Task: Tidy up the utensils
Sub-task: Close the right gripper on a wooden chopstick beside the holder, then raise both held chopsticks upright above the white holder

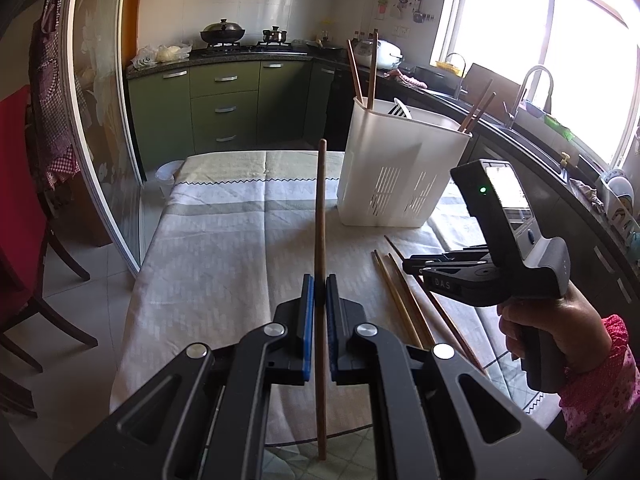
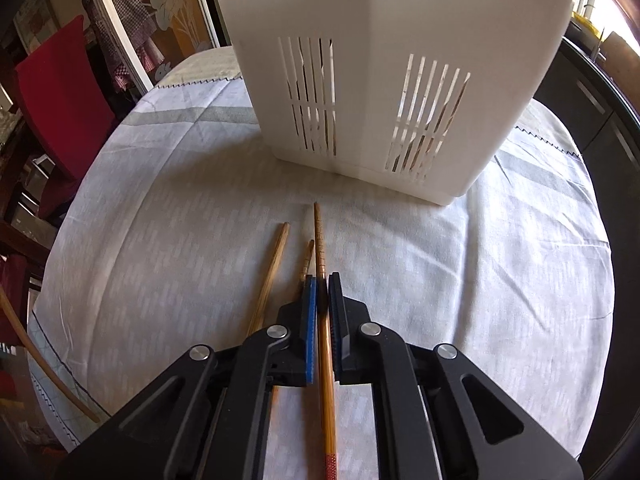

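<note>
My left gripper [image 1: 320, 286] is shut on a dark brown chopstick [image 1: 321, 216] and holds it above the table, pointing toward the white slotted utensil holder [image 1: 396, 168]. The holder has several chopsticks standing in it. My right gripper [image 2: 322, 286] is shut on a light bamboo chopstick [image 2: 319, 232] low over the cloth, just in front of the holder [image 2: 380, 60]. Two more chopsticks [image 2: 276, 256] lie on the cloth to its left. In the left wrist view the right gripper [image 1: 412, 266] sits over the loose chopsticks [image 1: 396, 300].
The round table has a pale striped cloth [image 1: 224, 240]. A red chair [image 1: 20, 208] stands at the left. Green cabinets [image 1: 224, 108] and a stove are behind; a counter with sink [image 1: 536, 92] runs along the right.
</note>
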### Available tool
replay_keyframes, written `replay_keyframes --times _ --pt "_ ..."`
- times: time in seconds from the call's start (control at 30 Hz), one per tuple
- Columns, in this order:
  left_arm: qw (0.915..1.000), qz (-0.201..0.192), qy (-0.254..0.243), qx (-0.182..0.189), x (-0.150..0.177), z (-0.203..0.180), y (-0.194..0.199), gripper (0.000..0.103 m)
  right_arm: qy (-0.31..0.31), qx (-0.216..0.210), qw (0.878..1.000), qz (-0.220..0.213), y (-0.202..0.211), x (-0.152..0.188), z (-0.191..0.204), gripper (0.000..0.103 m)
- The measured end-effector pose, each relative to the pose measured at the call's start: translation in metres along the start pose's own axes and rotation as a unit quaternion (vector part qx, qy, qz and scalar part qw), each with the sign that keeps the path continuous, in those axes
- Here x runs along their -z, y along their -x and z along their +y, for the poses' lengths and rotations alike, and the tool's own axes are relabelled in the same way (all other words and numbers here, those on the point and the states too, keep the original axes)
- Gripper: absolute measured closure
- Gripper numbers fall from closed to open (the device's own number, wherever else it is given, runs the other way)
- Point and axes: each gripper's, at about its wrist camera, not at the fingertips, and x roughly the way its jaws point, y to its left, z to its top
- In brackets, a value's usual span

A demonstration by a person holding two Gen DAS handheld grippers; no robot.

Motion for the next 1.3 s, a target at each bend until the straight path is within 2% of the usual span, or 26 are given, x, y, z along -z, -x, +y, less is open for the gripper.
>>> replay_keyframes --times 0.2,0.33,0.47,0.7,1.0,1.3 --pt "0.9999 -0.011 -0.004 0.001 -0.002 -0.003 0.009 0.097 -0.013 -0.033 0.997 -0.075 0.061 0.007 -0.012 0.096" --pt "0.9997 -0.022 -0.011 -0.001 -0.005 -0.007 0.017 0.097 -0.007 -0.040 0.989 -0.143 0.117 0.022 -0.016 0.096" --pt "0.9995 -0.029 -0.015 -0.001 -0.007 -0.010 0.025 0.097 0.009 -0.035 0.982 -0.187 0.161 0.044 -0.017 0.096" --pt "0.9993 -0.033 -0.018 -0.001 -0.007 -0.015 0.030 0.097 0.021 -0.028 0.978 -0.205 0.192 0.074 -0.019 0.096" --pt "0.9988 -0.040 -0.028 0.000 -0.009 -0.023 0.038 0.097 0.018 -0.039 0.978 -0.205 0.191 0.074 -0.019 0.096" --pt "0.9981 -0.050 -0.036 0.004 -0.019 -0.030 0.043 0.097 0.018 -0.053 0.973 -0.225 0.213 0.074 -0.024 0.096"
